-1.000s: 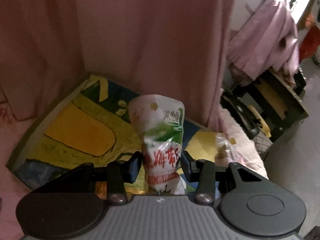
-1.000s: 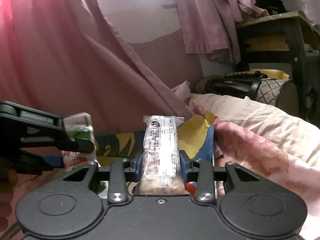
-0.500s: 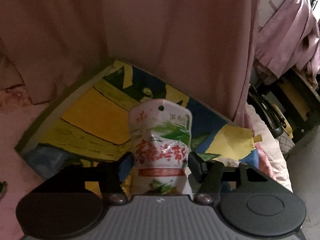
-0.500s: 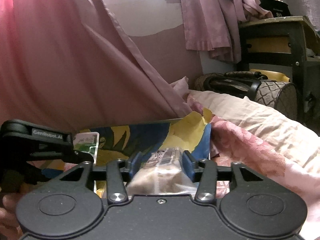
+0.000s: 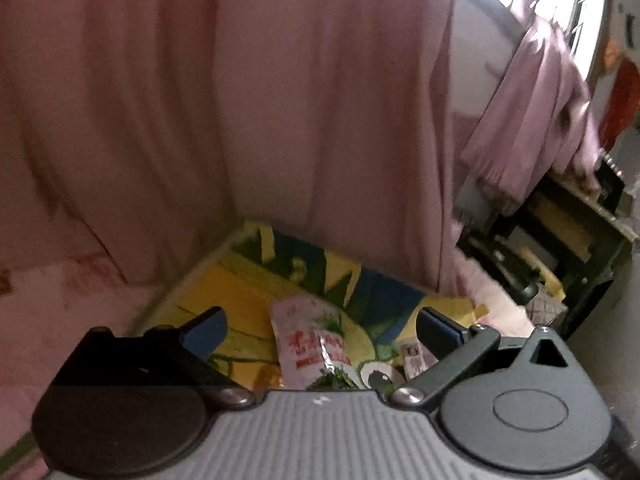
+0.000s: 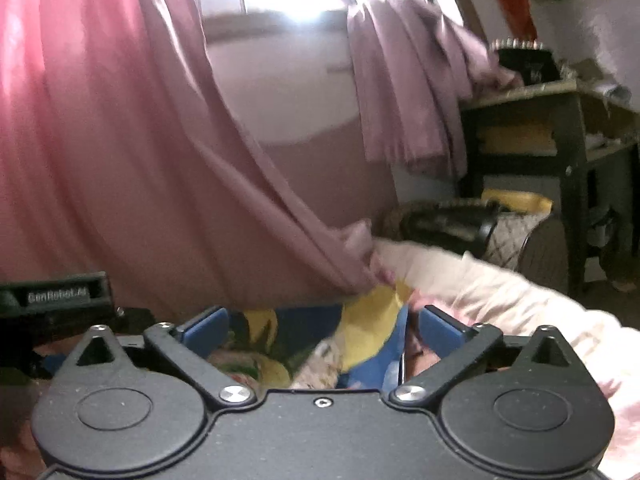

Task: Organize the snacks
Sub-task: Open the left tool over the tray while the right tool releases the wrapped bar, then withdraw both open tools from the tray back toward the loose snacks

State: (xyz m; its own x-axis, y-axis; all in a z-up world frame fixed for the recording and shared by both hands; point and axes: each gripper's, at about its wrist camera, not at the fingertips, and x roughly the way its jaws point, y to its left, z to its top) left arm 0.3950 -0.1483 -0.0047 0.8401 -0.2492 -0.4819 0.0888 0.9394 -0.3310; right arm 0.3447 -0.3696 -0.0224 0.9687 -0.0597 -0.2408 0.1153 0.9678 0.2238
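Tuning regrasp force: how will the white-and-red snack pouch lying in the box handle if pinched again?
The snack pouch looks like thin crinkled film, so probably floppy and light. Its glossy surface may slip between the left gripper pads. It lies tilted in the colorful box, so pushing likely slides it.

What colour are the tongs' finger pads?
Blue pads, clearest in the left wrist view.
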